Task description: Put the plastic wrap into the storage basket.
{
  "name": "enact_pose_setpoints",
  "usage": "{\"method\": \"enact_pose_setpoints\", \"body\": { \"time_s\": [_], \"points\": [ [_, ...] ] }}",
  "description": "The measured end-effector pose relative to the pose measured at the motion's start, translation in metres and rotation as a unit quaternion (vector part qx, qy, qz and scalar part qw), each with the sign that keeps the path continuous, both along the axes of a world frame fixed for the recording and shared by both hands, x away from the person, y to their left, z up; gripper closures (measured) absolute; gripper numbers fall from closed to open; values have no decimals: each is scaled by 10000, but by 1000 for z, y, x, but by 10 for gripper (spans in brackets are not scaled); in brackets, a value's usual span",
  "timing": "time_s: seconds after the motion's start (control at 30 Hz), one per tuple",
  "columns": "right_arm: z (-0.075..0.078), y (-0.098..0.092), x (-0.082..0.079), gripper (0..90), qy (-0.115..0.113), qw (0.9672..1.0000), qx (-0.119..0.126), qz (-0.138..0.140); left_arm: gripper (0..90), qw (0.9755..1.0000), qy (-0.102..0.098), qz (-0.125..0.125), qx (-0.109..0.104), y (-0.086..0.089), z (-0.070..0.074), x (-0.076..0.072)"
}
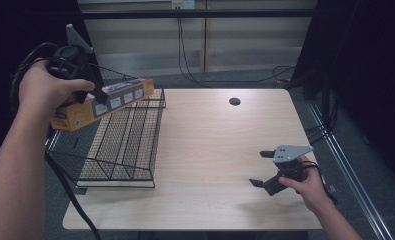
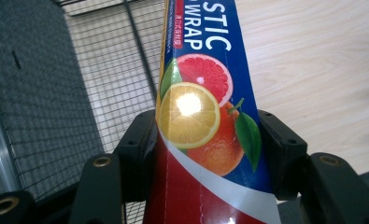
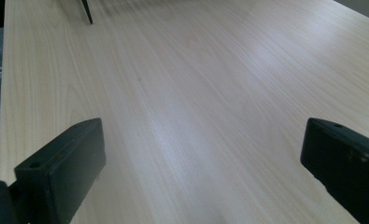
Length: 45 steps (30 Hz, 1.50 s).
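Plastic-wrap box (image 1: pixel 102 101) held in the air above the wire rack (image 1: pixel 120 145), which stands on the left part of the desk (image 1: pixel 225 150). The left hand-held gripper (image 1: pixel 99 92) is closed on the box: in the left gripper view its two black jaws press on the opposite long sides of the carton (image 2: pixel 205 116), near the printed citrus picture.

Progress, as judged from this moment. Done: the box is picked up and securely clamped, and it hangs clear of the rack, touching neither the wire nor the desk. Left: whether the box is going into the rack or coming out of it cannot be told here; either way it is not yet set down, and the release remains.

Orientation. The box is long and slim. In the high view its long axis runs roughly level and obliquely across the rear of the rack, one end toward the rack's left outer side and slightly lower, the other end toward the rack's rear right corner and slightly higher. The grip falls near the middle of the length.

The right hand-held gripper (image 1: pixel 263 169) lies well to the right of the rack, low over bare desk, with its jaws spread wide and nothing between them, as the right gripper view confirms (image 3: pixel 201 158).
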State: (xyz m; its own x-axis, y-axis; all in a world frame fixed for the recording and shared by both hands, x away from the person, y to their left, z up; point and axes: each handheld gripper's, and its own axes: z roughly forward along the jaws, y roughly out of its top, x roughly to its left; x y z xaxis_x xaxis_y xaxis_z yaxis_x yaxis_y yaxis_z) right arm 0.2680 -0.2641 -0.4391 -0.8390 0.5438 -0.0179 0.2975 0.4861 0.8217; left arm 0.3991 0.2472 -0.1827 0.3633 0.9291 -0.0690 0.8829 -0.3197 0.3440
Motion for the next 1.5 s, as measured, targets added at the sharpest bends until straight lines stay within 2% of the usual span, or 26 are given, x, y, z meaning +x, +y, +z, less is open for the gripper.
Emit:
{"method": "enact_pose_setpoints", "body": {
  "time_s": [0.17,0.3,0.53,0.7,0.8,0.87,0.97,1.07,1.23,1.4,1.43,1.5],
  "points": [
    [0,0,0,0,-11,10000,-9,-6,451,9995,6,309,-69,15,-2,-1],
    [0,1,0,0,-15,10000,2,18,451,9986,-65,524,-27,23,-3,-1],
    [0,1,-1,0,-9,10000,-1,69,451,9973,-138,684,-247,30,-2,-1],
    [-1,1,-2,0,-11,10000,-11,68,450,9965,-251,768,-237,33,8,-4],
    [-1,3,-1,0,-22,10000,-2,59,451,9958,-324,843,-136,34,9,-4],
    [-1,3,-1,0,-28,9999,-19,117,450,9950,-307,928,-186,36,9,-3],
    [-1,4,-2,0,-21,9999,-17,101,450,9938,-329,1061,-70,38,4,-2],
    [-1,4,-2,0,-16,9999,-10,112,449,9915,-331,1258,-13,41,-3,-1],
    [-1,4,-2,0,-25,9999,-18,121,447,9874,-365,1541,-85,49,-13,1],
    [-2,4,-2,0,-39,9999,-37,131,444,9845,-283,1730,-18,51,-23,3],
    [-2,5,-2,0,-17,9998,-41,176,442,9852,-275,1694,27,51,-25,3],
    [-2,5,-2,0,-20,9998,-47,179,442,9844,-221,1742,44,50,-30,5]
  ]
}}
